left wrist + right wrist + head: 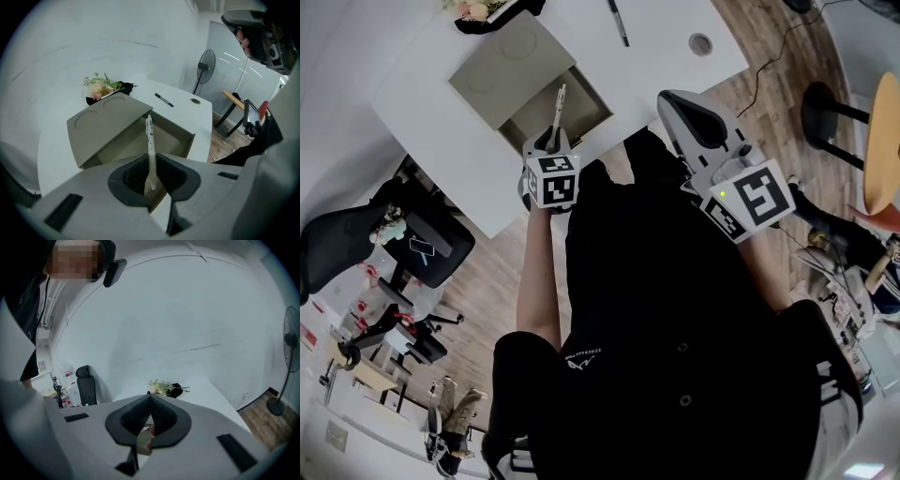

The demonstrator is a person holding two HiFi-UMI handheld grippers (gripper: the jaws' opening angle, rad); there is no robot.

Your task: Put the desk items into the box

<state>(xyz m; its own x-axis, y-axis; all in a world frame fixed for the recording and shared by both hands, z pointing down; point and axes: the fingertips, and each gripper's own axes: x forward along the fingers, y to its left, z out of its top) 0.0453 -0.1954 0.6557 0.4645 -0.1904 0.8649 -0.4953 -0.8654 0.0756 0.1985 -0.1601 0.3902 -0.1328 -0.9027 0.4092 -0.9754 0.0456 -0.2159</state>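
Note:
A tan box (pixel 565 114) stands open on the white desk (pixel 422 112), its lid (pixel 508 64) slid off toward the back left. My left gripper (pixel 550 142) hovers over the box's near edge, shut on a white pen (pixel 558 105). In the left gripper view that white pen (pixel 150 140) stands upright between the jaws of the left gripper (pixel 151 165), above the box's open inside (pixel 164 138). My right gripper (pixel 675 101) is raised at the desk's front right, and in its own view the right gripper (pixel 150 401) has its jaws meeting with nothing held.
A black pen (pixel 619 21) lies on the far side of the desk, next to a round cable hole (pixel 700 43). A small flower bunch (pixel 100 86) lies behind the lid. An office chair (pixel 422 248) stands left, a stool (pixel 825 117) and a fan (pixel 205 63) right.

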